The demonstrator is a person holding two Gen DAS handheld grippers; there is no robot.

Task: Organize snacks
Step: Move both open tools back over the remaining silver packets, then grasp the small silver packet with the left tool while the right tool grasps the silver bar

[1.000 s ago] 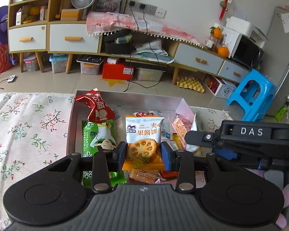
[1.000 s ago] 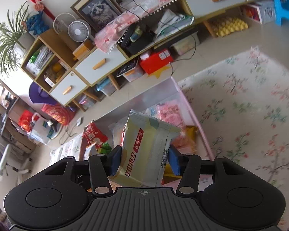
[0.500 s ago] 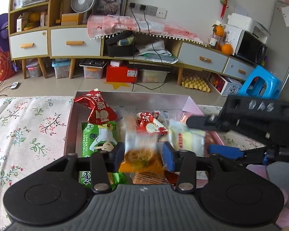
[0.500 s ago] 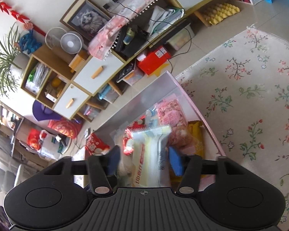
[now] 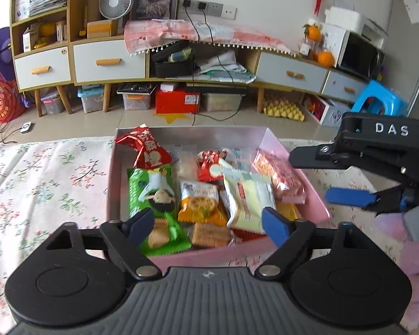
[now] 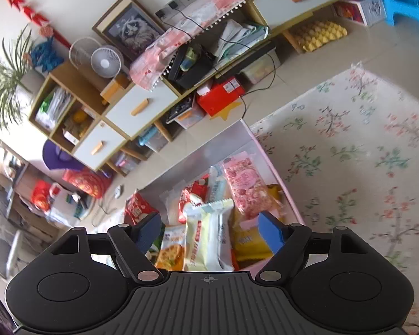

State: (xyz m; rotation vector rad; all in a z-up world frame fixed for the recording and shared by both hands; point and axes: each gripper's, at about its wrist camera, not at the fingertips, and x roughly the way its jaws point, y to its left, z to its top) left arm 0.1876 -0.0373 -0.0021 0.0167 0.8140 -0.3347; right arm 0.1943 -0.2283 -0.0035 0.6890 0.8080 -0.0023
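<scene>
cream packet [image 5: 248, 195] dropped from right gripper [image 6: 211, 230] into pink box [image 5: 307, 187].

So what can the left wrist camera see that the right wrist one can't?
Only the left view shows the right gripper, its jaws opening with nothing between them, plus the microwave and the green packet. Only the right view shows the plant and a wide stretch of flowered cloth. Both show the box of snacks, the pale yellow packet, the orange biscuit packet and the fan.
</scene>
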